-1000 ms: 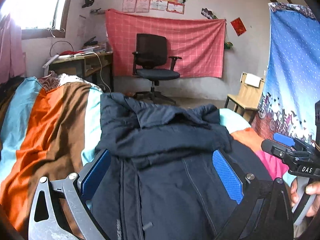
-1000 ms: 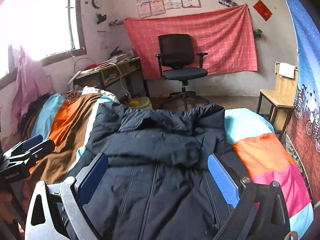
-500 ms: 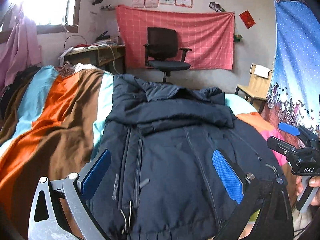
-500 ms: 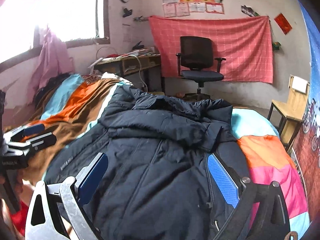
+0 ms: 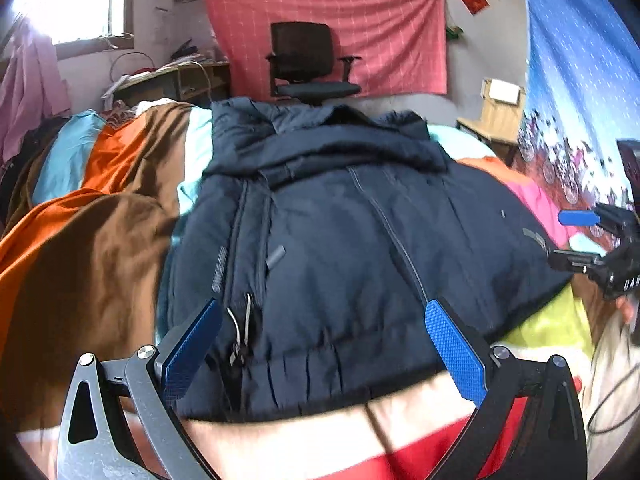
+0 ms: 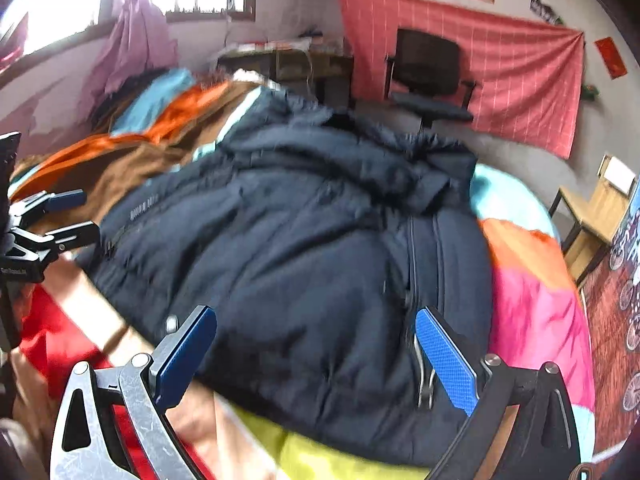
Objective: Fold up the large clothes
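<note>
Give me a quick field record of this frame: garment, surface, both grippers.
garment: dark navy jacket, spread front-up, hood end away from the cameras
surface: striped bedspread
left gripper: open, empty, over the jacket hem
right gripper: open, empty, over the hem on the other side
fold: none visible yet
background: office chair, red wall cloth

The jacket (image 5: 340,248) before me is dark navy and padded, lying flat on the bed (image 5: 88,240), front up; its hood is bunched at the far end, its gathered hem nearest me; the zip runs lengthwise near one edge, pulls dangling by the hem; small lettering sits beside the zip.
</note>
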